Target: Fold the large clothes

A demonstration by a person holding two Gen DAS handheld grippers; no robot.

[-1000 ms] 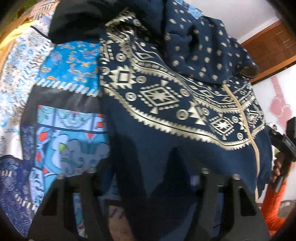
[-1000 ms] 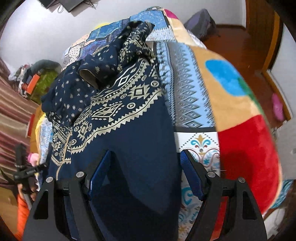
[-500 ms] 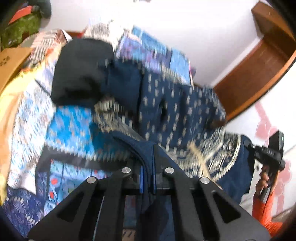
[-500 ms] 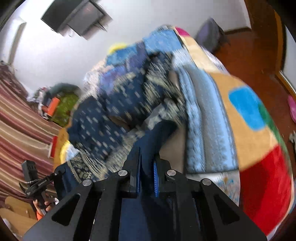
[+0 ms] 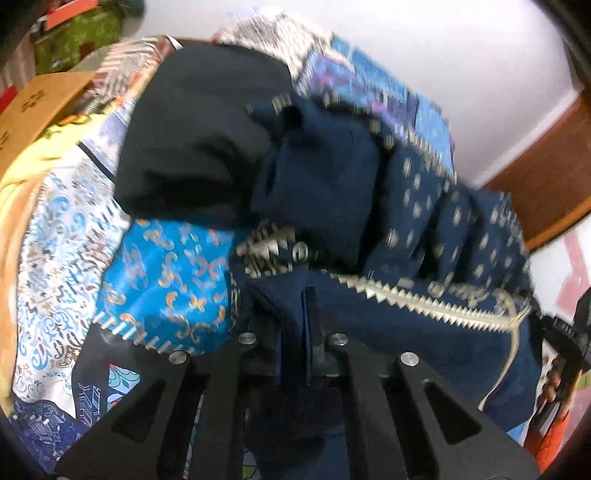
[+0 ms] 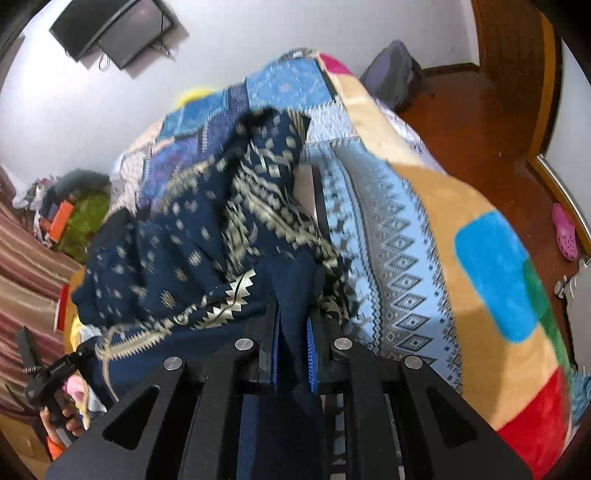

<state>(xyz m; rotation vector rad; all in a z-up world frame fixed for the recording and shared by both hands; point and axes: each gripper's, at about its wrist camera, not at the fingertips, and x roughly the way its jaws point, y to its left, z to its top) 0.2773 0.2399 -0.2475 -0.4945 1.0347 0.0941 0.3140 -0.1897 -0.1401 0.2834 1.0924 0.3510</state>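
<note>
At bottom centre of the left wrist view, the left gripper [image 5: 303, 328] is clamped on a fold of the navy garment [image 5: 406, 332], its jaws pressed together with dark blue cloth pinched between them. The right gripper [image 6: 293, 332], at bottom centre of the right wrist view, likewise grips a plain navy fold of the same garment [image 6: 192, 236], the fabric squeezed between its blue pads [image 6: 311, 354]. Both pairs of jaws have just been closing, with the cloth between them.

From the left gripper the garment runs toward the right of the frame, a cream zigzag border [image 5: 424, 306] crossing it, and its spotted part is bunched in the upper right. A black garment [image 5: 199, 140] lies heaped in the upper centre left, touching the navy one. Both rest on a bed covered by a patterned quilt [image 5: 166, 277] in blue and white prints, filling the left side of the frame.

In the right wrist view the navy garment is piled from the gripper toward the upper left, and a colour-block blanket [image 6: 480, 266] covers the bed on the right. A wall-mounted television [image 6: 114, 29] hangs in the upper left, and a pink shoe [image 6: 564, 232] sits on the wooden floor at far right. The motion blurs much of the fabric's print
</note>
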